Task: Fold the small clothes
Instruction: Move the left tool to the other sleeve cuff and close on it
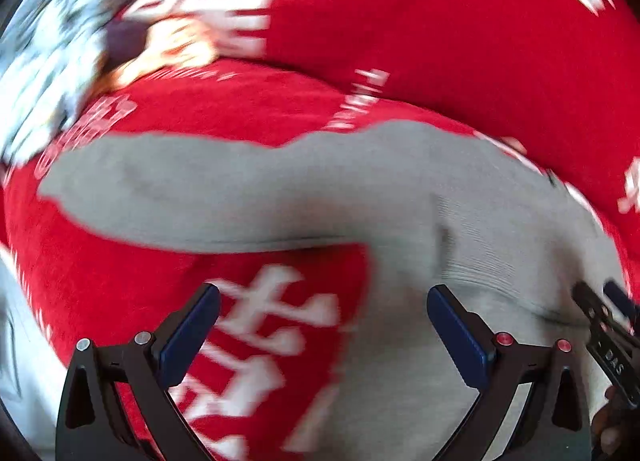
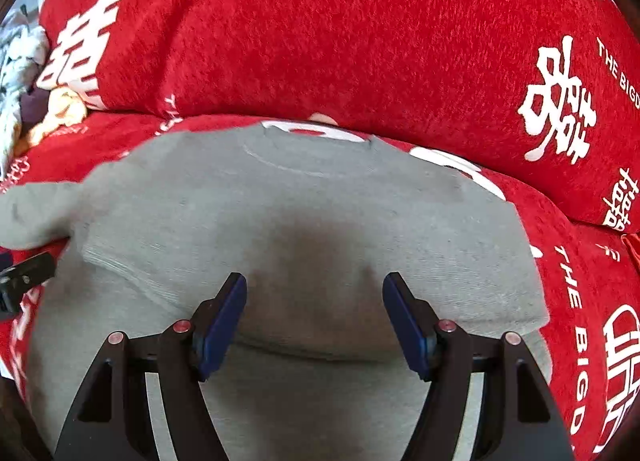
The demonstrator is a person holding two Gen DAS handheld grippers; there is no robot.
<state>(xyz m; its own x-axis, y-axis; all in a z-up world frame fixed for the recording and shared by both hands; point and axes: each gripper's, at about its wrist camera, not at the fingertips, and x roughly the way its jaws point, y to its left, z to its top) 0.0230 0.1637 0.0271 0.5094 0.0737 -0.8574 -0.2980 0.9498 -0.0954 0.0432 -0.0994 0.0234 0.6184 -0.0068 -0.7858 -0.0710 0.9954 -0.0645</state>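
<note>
A red cover (image 2: pixel 360 41) with white characters and English lettering fills nearly all I see; it drapes a seat and a padded back that rises behind it. What furniture lies under it I cannot tell.

On the seat lies the grey top (image 2: pixel 304 213), spread flat with its neckline toward the back cushion and one sleeve (image 1: pixel 192 197) stretched out to my left. The near hem runs under my right tongs. No other thing lies on it.

At the far left, against the back cushion, sits a heap (image 2: pixel 24 61): pale patterned cloth, something dark, and an orange-and-cream lump (image 2: pixel 60 113). The left view is too blurred to make them out better. It is well apart from the top.

My right tongs (image 2: pixel 314 301) point steeply down over the lower middle of the top, the blue pads (image 2: pixel 222 325) standing well apart with only grey cloth showing between them; they grip nothing.

My left tongs (image 1: pixel 322 325) also tilt down, jaws wide apart, nothing clamped. They hang over the top's left edge: one pad over the red cover, the other over grey cloth, below the sleeve. A bit of the right tongs shows at the right edge of the left view, with fingers (image 1: pixel 608 425) of my hand beneath it.

There are no containers here.
</note>
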